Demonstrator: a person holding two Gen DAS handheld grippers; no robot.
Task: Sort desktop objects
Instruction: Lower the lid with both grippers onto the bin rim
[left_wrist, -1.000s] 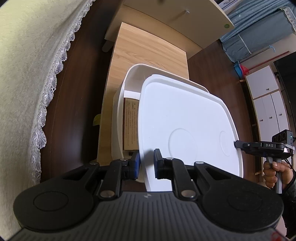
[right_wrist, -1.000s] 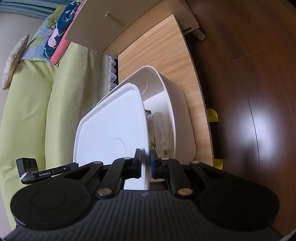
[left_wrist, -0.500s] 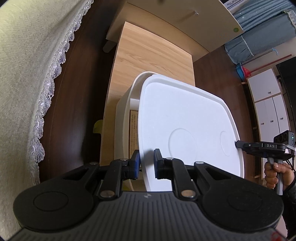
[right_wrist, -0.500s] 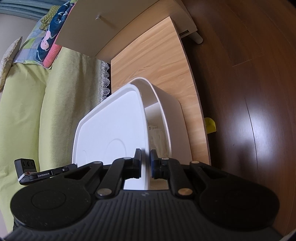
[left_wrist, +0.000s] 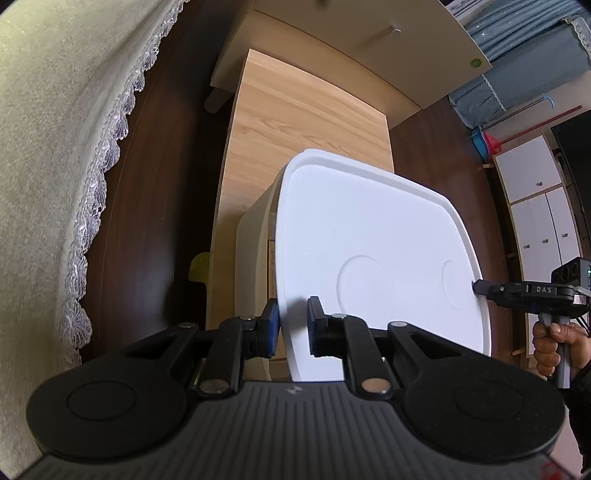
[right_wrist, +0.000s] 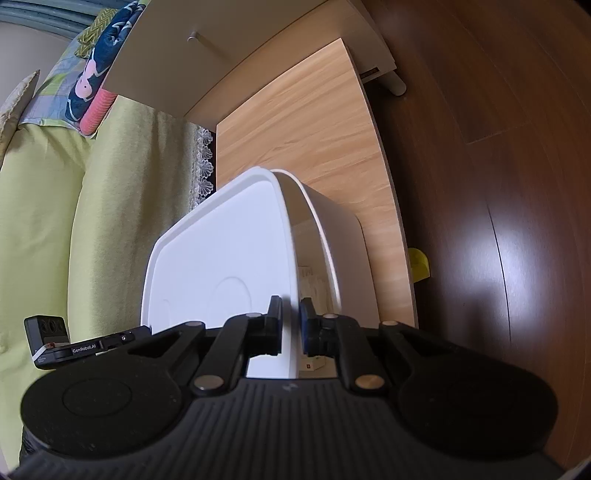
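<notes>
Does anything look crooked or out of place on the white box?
Yes. The lid is not seated on the box: a gap stays open along its right side. Both tongs, left and right, grip its edges.

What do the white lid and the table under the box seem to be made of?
The lid looks like matte white plastic: smooth, evenly coloured, with moulded circles and a raised rim. The table looks like light wood or a wood-pattern laminate, judging by its printed-looking grain; which one cannot be told.

"DAS" on right tongs (left_wrist: 532, 291); "GenRobot.AI" on left tongs (right_wrist: 85, 347)
</notes>
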